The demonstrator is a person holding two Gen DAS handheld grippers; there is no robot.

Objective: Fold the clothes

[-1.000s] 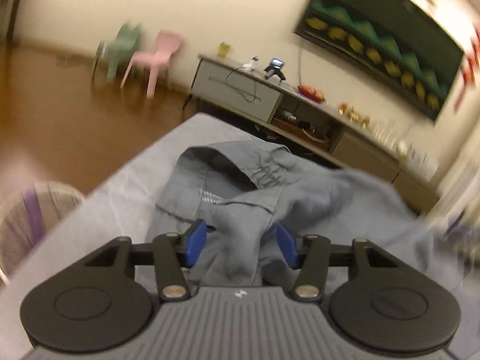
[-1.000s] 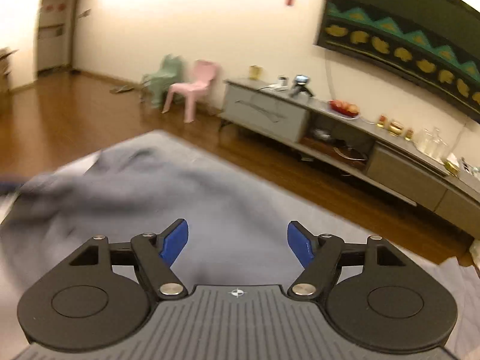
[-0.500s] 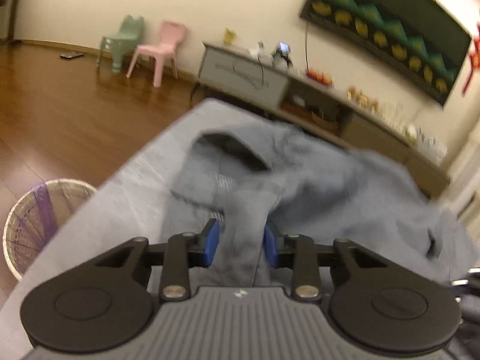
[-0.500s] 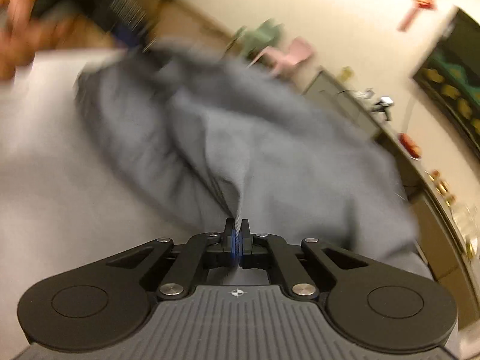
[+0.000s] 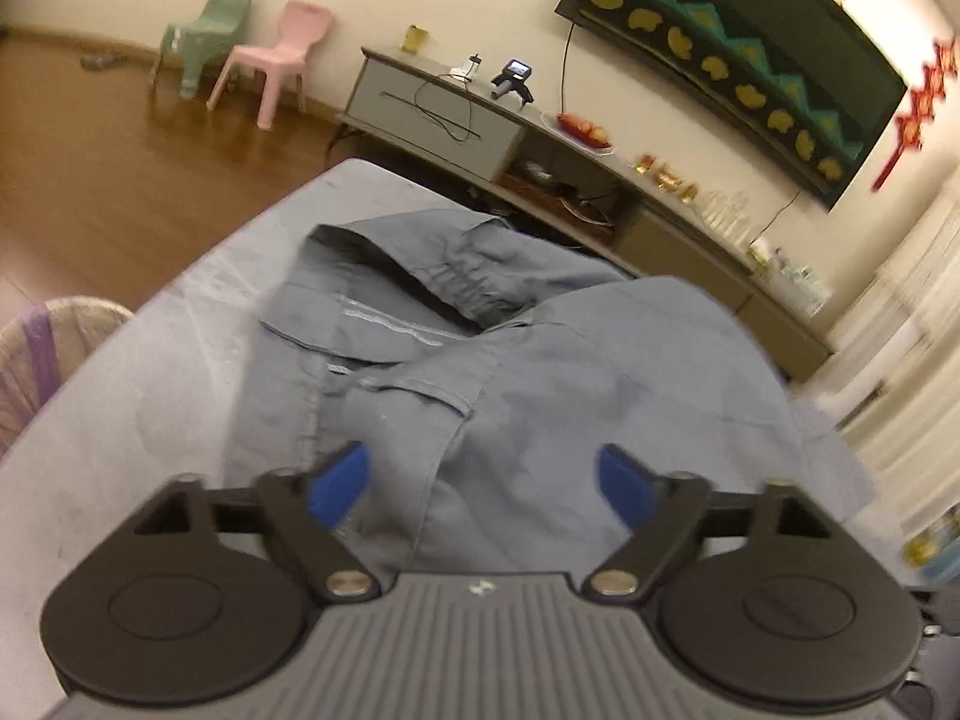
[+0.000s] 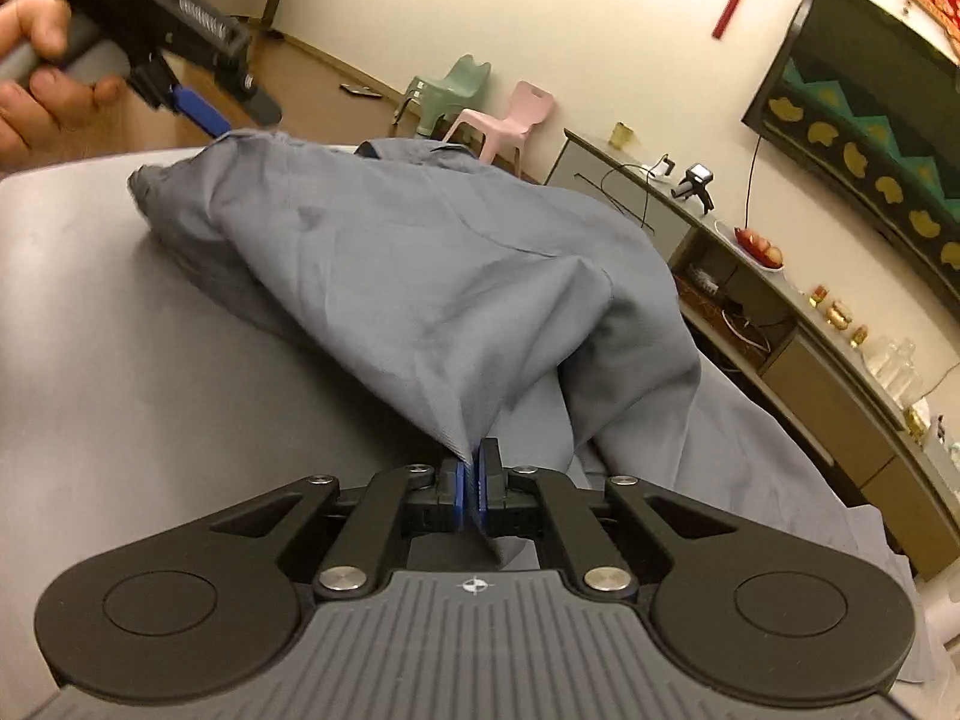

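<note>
1. Blue pads of the right gripper [image 6: 472,480] are pressed together on a pinch of the grey garment [image 6: 420,264], and the cloth rises from that pinch in a taut ridge.
2. Blue pads of the left gripper [image 5: 483,480] stand wide apart with nothing between them, hovering over the garment's near part.
3. Seen from the right wrist view, the left gripper [image 6: 198,102] is held in a hand [image 6: 36,84] at the garment's far end, one blue pad just at the cloth's edge; whether it touches I cannot tell.
4. Grey garment [image 5: 540,372] lies crumpled and partly spread on the grey table [image 5: 150,360], its collar and a light seam towards the far edge.
5. Beside the table on the left stands a woven basket [image 5: 36,360] on the wooden floor.
6. Further off, a pink chair [image 5: 282,54] and a green chair [image 5: 210,30] stand by the wall, next to a long low cabinet [image 5: 432,114] below a dark wall panel [image 5: 720,60].
</note>
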